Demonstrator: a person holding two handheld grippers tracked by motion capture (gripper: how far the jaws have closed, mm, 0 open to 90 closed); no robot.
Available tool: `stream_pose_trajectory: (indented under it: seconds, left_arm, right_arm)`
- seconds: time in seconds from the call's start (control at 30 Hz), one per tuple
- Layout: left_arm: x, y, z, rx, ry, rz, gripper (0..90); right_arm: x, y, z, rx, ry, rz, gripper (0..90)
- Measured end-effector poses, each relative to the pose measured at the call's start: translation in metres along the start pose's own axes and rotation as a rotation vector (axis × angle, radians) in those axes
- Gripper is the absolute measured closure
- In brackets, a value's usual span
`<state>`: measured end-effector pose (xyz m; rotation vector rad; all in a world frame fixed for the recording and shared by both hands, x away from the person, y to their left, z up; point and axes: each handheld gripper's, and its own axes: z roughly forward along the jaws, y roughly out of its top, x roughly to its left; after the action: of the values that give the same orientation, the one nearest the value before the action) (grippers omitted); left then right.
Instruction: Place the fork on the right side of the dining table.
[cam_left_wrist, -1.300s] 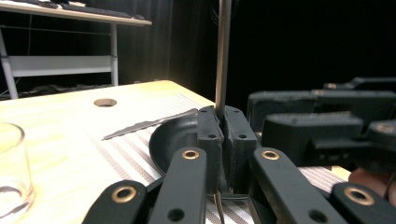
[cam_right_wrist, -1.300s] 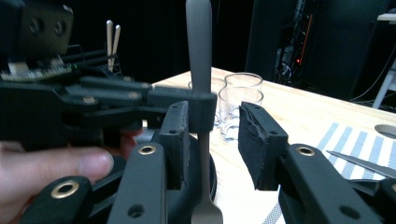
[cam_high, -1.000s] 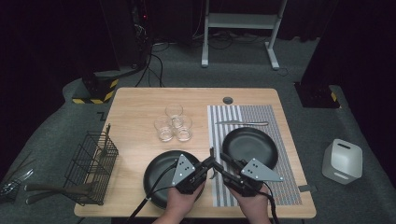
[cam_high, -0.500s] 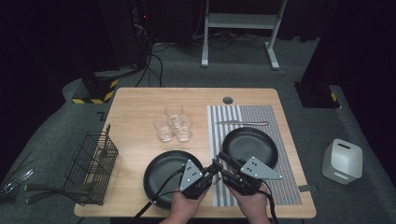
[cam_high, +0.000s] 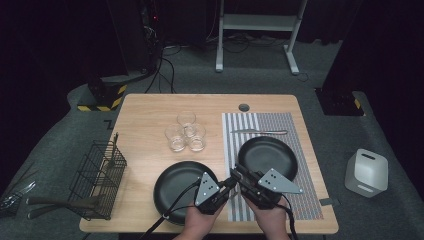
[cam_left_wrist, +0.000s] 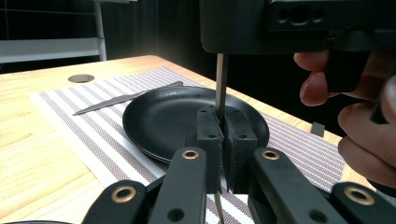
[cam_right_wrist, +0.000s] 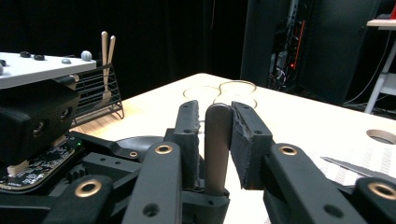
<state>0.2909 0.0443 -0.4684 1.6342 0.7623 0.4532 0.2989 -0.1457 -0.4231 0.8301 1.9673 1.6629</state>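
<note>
Left claw (cam_left_wrist: 219, 126) is clamped tight on a flat metal utensil (cam_left_wrist: 221, 79). We see the thin strip stand upright between its narrow jaws and rise towards the body of the other tool.

Our right claw (cam_right_wrist: 217, 116) meets it from the opposite side. Its jaws have just been closing, and the utensil's rounded handle end sits between them with both pads against it.

We hold both claws tip to tip just above the table's (cam_high: 150, 110) front edge, so the utensil is off the wood. It hangs over the gap between the two black plates.

The nearer plate (cam_high: 175, 185) lies bare on the wood by the front edge. The other plate (cam_high: 267, 155) rests on the striped mat (cam_high: 300, 125) towards the right edge. A knife (cam_high: 260, 132) lies on the mat behind that plate. Three glasses (cam_high: 186, 132) cluster near the table's middle, touching one another. A wire basket (cam_high: 97, 180) overhangs the front left corner, with wooden-handled utensils in it.
</note>
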Motion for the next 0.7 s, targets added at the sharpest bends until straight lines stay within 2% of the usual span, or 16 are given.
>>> stream_pose_trajectory:
  seconds: [0.43, 0.5, 0.7]
  left_arm:
    - [0.0004, -0.0002, 0.0002, 0.000, -0.004, -0.004, 86.1]
    - [0.0019, -0.0002, 0.0007, 0.012, -0.020, -0.014, 81.9]
    - [0.0030, 0.0015, -0.0040, 0.020, -0.036, -0.008, 72.1]
  right_arm:
    - [-0.0013, -0.0018, 0.0001, 0.008, 0.001, 0.003, 77.5]
    - [-0.0013, -0.0019, -0.0001, 0.008, 0.006, 0.004, 77.6]
    - [-0.0027, -0.0019, -0.0012, 0.006, 0.004, 0.008, 77.6]
